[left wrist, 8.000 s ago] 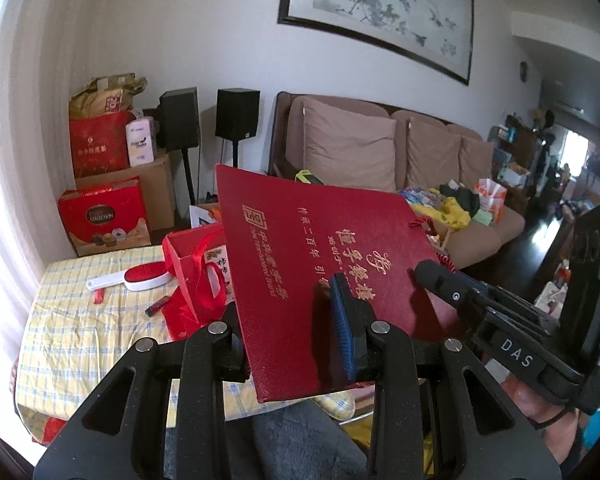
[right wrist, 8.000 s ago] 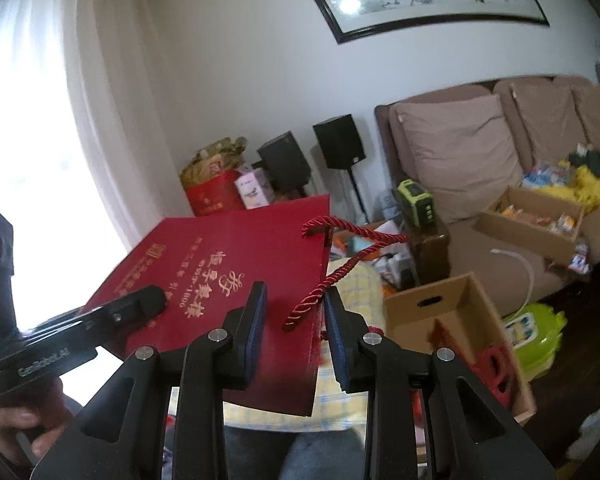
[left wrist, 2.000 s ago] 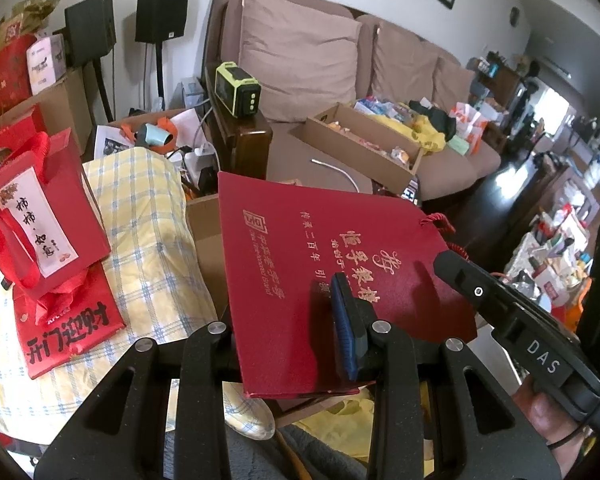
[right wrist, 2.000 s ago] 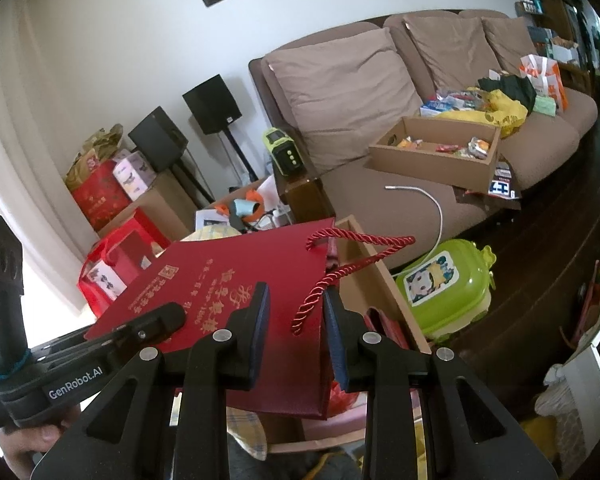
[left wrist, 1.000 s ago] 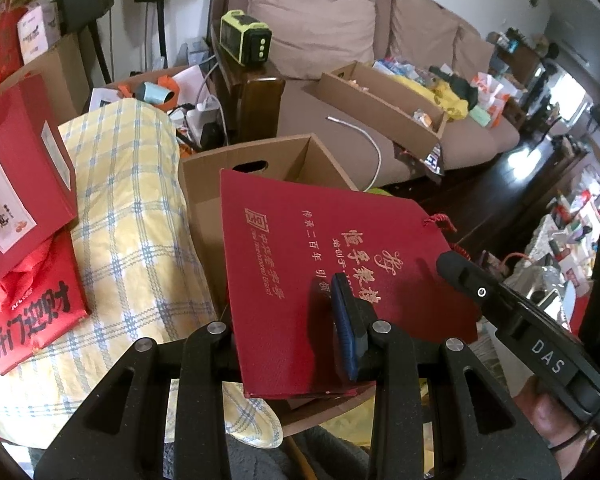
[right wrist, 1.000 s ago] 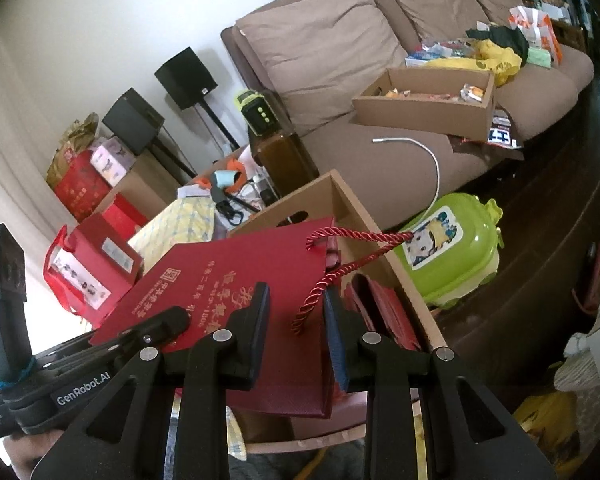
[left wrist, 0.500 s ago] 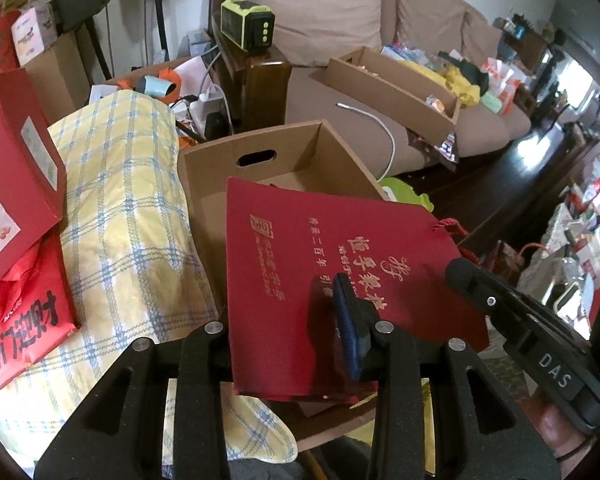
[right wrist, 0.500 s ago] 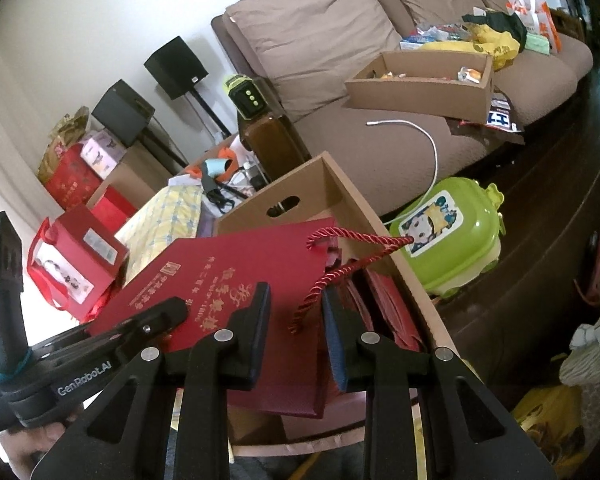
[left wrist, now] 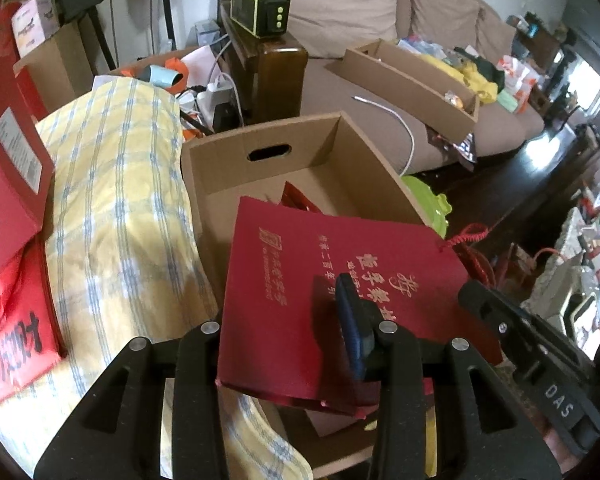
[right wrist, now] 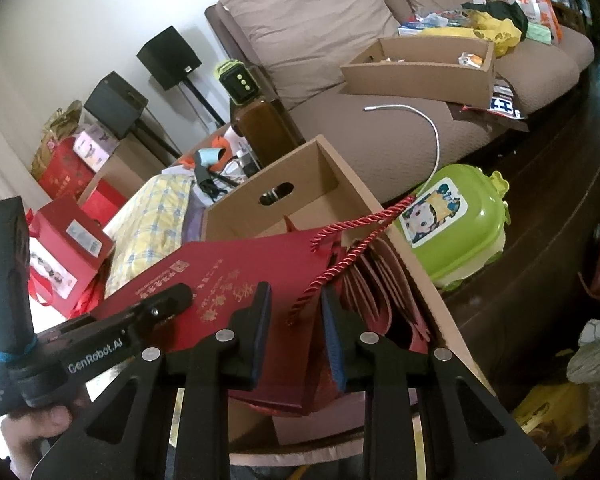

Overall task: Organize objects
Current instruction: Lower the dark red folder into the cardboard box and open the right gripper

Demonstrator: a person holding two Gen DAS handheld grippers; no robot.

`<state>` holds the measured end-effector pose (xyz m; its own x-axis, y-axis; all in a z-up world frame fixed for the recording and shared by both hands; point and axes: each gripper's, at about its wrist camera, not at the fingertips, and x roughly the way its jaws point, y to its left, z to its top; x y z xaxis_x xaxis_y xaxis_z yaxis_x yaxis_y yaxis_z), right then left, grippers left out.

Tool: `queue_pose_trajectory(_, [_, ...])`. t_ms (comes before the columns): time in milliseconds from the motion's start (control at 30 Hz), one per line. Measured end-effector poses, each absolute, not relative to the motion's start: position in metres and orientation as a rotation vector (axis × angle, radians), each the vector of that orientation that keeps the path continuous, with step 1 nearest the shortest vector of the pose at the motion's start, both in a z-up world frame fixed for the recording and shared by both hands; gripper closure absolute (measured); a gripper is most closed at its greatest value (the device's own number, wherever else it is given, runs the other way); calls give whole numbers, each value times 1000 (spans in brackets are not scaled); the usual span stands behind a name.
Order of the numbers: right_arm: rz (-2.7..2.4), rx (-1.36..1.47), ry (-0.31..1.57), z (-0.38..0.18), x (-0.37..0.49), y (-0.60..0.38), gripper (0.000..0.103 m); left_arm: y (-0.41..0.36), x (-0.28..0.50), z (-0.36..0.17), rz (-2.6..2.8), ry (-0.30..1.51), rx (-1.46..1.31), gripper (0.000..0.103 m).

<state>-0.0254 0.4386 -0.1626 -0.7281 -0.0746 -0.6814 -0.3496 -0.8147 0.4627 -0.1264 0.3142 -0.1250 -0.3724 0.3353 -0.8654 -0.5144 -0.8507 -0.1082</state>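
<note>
A flat dark red gift bag (left wrist: 300, 280) with gold lettering and a red rope handle (right wrist: 352, 224) hangs tilted over an open cardboard box (left wrist: 228, 152). My left gripper (left wrist: 284, 312) is shut on the bag's lower part, with the blue-padded finger on its face and the other finger hidden behind it. My right gripper (right wrist: 294, 308) is shut on the bag's (right wrist: 220, 280) handle end, and the rope hangs between its fingers. Several more red bags (right wrist: 380, 280) stand on edge inside the box (right wrist: 340, 168), under the held one.
A table with a yellow checked cloth (left wrist: 120, 200) lies left of the box, with red gift bags (left wrist: 8, 160) on it. A green child's case (right wrist: 460, 220) sits on the dark floor to the right. Behind are a wooden side table (left wrist: 276, 68) and a sofa (right wrist: 320, 20).
Both grippers have sunk with the red bag toward the cardboard box, which now looks larger and closer. The bag's far edge now overlaps the box opening.
</note>
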Motion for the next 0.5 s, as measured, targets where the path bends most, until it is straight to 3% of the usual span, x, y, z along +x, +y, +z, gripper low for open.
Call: queue_pose_trajectory(500, [2725,-1025,722,-144,-44,433,77,326,-153,-130,2252,212,-1339,67])
